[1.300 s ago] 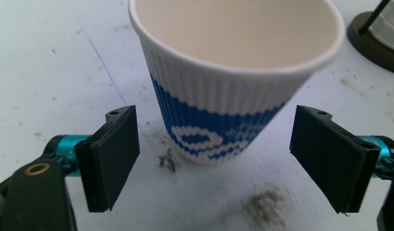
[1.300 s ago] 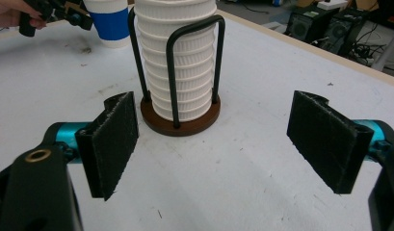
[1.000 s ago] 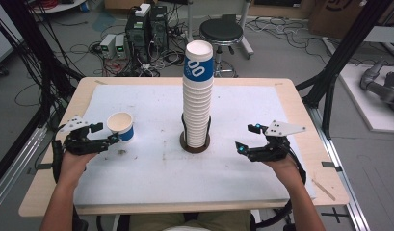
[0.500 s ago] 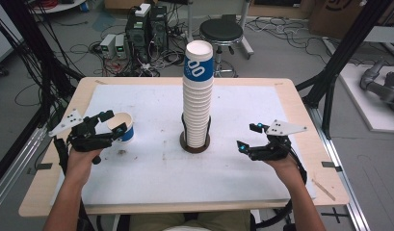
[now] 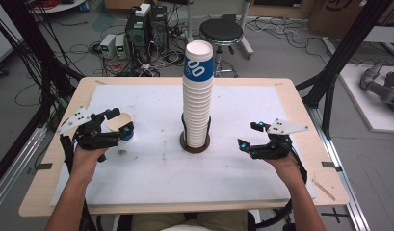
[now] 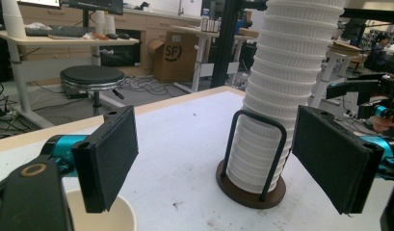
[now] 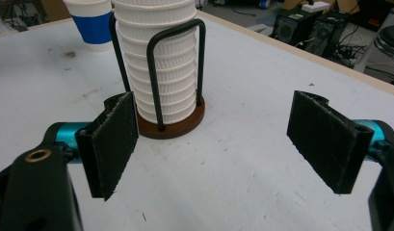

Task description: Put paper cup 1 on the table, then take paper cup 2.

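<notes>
A tall stack of white paper cups (image 5: 198, 96), the top one with a blue band, stands in a black wire holder on a brown base (image 5: 194, 144) at the table's middle. A single blue-banded cup (image 5: 122, 127) stands upright left of it. My left gripper (image 5: 120, 122) hovers just above this cup. Its jaws have just been opening and stand open, and the pads do not touch the cup rim (image 6: 100, 217) below them. My right gripper (image 5: 249, 134) is open and empty to the right of the stack (image 7: 156, 57), with the lone cup (image 7: 93, 24) beyond it.
A white mat (image 5: 151, 183) covers the wooden table (image 5: 305, 115). Beyond the far edge, on the floor, are a black stool (image 5: 221, 31), computer cases (image 5: 146, 24) and cables. Black frame posts (image 5: 339, 62) stand at the table's sides.
The left gripper has risen and shifted over the single cup, its jaws a little wider. The cup stays where it stood. The right gripper has not moved.
</notes>
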Action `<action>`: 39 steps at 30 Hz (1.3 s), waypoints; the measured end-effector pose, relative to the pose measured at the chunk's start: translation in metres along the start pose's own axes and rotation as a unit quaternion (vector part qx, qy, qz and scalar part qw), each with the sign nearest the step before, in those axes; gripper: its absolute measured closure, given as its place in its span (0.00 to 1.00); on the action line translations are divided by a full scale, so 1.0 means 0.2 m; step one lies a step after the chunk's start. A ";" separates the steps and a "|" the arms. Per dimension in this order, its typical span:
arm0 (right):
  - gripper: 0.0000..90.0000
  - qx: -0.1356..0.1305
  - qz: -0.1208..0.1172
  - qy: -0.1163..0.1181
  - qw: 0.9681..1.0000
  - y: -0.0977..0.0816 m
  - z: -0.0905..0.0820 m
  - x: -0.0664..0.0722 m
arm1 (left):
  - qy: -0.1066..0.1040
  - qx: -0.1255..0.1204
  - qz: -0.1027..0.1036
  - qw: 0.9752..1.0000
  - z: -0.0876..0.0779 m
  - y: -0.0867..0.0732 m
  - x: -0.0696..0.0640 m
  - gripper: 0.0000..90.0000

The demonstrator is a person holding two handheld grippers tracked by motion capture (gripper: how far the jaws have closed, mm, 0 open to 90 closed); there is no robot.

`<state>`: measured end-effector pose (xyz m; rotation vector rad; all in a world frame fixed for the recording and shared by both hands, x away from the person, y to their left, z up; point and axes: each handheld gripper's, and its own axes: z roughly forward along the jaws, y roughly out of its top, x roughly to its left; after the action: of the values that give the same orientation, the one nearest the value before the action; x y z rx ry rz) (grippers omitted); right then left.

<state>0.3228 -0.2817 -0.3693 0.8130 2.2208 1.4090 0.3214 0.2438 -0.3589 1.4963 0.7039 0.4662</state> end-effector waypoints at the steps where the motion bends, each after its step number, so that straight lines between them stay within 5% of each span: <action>1: 0.21 0.000 0.000 -0.001 1.000 0.00 0.00 0.00 | -0.001 -0.001 0.001 1.000 0.00 0.00 0.00 0.18; 10: 0.21 -0.004 0.000 0.006 1.000 0.01 -0.01 0.01 | -0.009 -0.004 0.006 1.000 0.02 0.03 -0.04 0.18; 17: 0.21 -0.004 0.000 0.014 1.000 0.01 0.00 0.01 | -0.025 0.011 0.023 0.999 0.07 0.10 -0.11 0.18; 22: 0.21 -0.007 0.003 0.015 1.000 0.01 -0.01 0.01 | -0.042 -0.002 0.028 0.999 0.11 0.17 -0.16 0.18; 31: 0.21 -0.009 0.006 0.018 1.000 0.01 -0.02 0.01 | -0.095 -0.018 0.030 0.995 0.29 0.33 -0.25 0.18; 39: 0.21 -0.015 0.005 0.021 1.000 0.03 -0.03 0.01 | -0.105 -0.009 0.049 0.993 0.52 0.45 -0.32 0.16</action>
<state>0.3198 -0.2827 -0.3622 0.7938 2.2238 1.4733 0.3576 0.1281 -0.2684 1.5405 0.4619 0.3812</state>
